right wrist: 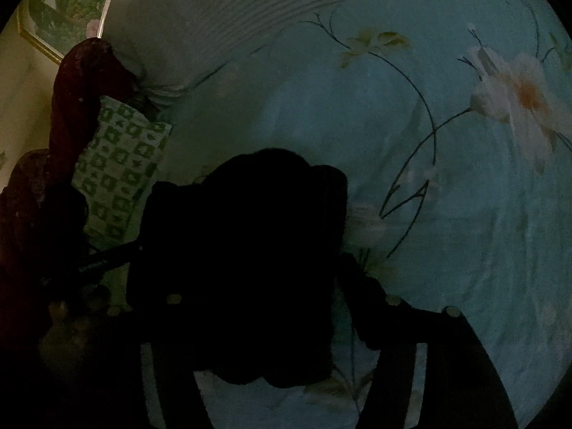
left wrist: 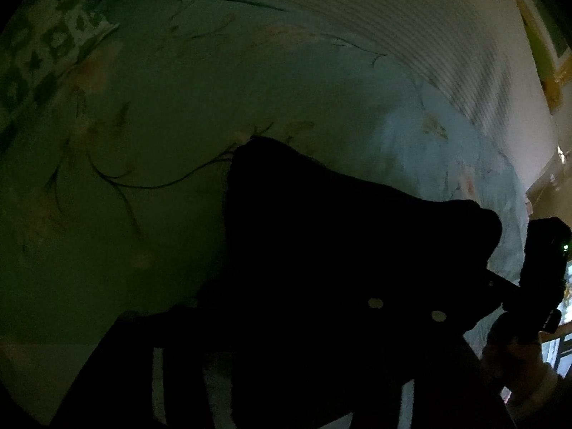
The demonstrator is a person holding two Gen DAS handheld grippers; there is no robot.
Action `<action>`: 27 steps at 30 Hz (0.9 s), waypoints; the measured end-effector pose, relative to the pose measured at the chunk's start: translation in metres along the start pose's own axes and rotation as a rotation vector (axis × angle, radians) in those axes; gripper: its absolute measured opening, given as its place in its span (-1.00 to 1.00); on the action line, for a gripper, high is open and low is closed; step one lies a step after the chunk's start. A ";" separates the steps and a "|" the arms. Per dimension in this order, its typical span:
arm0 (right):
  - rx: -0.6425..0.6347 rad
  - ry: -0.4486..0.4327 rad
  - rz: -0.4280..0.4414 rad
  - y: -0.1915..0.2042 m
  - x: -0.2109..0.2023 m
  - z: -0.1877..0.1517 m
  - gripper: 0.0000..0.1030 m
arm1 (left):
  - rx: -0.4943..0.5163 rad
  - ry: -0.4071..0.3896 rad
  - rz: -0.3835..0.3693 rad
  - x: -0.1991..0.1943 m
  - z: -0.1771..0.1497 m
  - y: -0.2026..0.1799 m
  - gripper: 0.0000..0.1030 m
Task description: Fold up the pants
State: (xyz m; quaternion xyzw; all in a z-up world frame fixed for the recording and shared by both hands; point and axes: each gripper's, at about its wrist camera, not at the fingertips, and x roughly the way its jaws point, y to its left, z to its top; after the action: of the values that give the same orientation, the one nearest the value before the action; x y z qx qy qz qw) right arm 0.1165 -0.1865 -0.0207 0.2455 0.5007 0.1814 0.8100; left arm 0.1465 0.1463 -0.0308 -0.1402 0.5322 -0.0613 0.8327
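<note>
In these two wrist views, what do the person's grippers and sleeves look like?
Both are dark, nearly black in the dim light. The right gripper has broad flat fingers with small pale round dots. The left gripper carries the same pale dots, with light strips along its finger. In the left view the right gripper's body shows a small green light. A dark red sleeve shows at the right view's left edge.

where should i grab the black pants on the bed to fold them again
Grip the black pants at a corner of the far edge, coming from above. They lie bunched in a dark heap on the floral bedsheet, and that edge stands clear against the light cloth. The layers are too dark to tell apart.
</note>
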 end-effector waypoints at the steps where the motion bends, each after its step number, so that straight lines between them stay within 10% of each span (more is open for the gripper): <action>1: 0.000 0.000 -0.004 0.001 0.000 0.000 0.32 | 0.004 -0.004 0.013 -0.001 -0.001 0.000 0.17; 27: 0.016 -0.108 -0.154 0.021 -0.046 -0.015 0.43 | 0.042 -0.076 0.240 -0.039 -0.018 -0.027 0.48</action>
State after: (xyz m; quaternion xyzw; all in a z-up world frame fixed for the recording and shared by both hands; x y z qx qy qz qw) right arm 0.0816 -0.1911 0.0193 0.2222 0.4752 0.1008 0.8454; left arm 0.1147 0.1278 0.0041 -0.0602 0.5118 0.0331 0.8563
